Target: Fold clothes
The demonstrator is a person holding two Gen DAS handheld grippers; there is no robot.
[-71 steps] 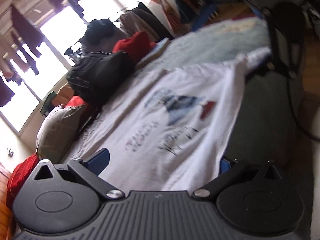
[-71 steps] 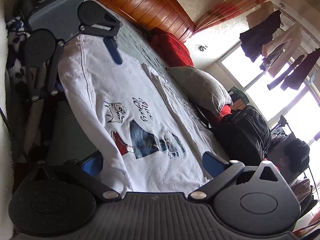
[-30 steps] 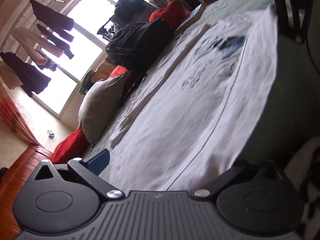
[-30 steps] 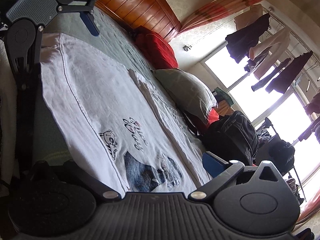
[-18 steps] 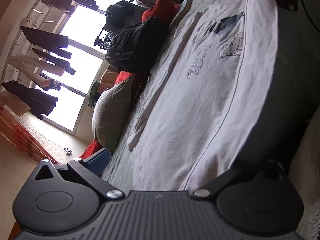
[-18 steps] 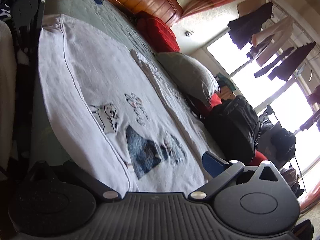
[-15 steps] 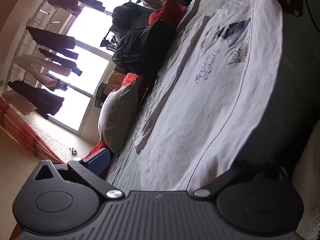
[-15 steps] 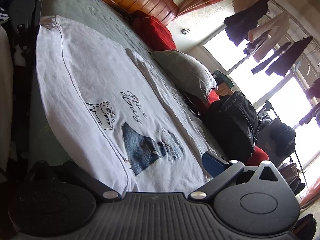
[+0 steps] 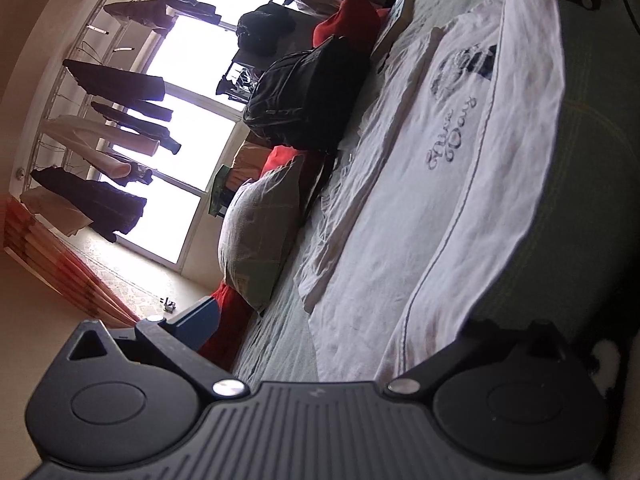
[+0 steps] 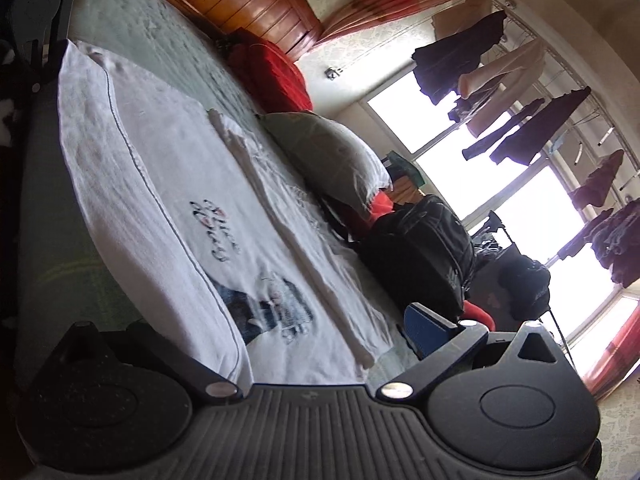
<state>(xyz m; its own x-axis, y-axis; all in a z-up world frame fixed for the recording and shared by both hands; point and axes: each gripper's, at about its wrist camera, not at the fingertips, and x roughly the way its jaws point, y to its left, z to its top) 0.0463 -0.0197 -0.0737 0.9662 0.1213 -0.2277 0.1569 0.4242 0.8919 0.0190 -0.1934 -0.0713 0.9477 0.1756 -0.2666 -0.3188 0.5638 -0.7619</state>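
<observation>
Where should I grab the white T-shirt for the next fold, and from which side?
Take the T-shirt by the long stitched edge that hangs over the side of the bed, one corner per tongs, probably. That edge faces both cameras and droops free, so the fingers can likely close around it from the bedside. The far edge lies flat near the pillow and backpack.

Window (image 9: 188,92) glare blown out — foreground dim, fisheye-warped edges.

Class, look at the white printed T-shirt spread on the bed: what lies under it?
Under the white T-shirt lies the green bedcover, visible around its edges and down the bed's side. Whatever lies beneath the shirt's middle is covered and cannot be seen.
</observation>
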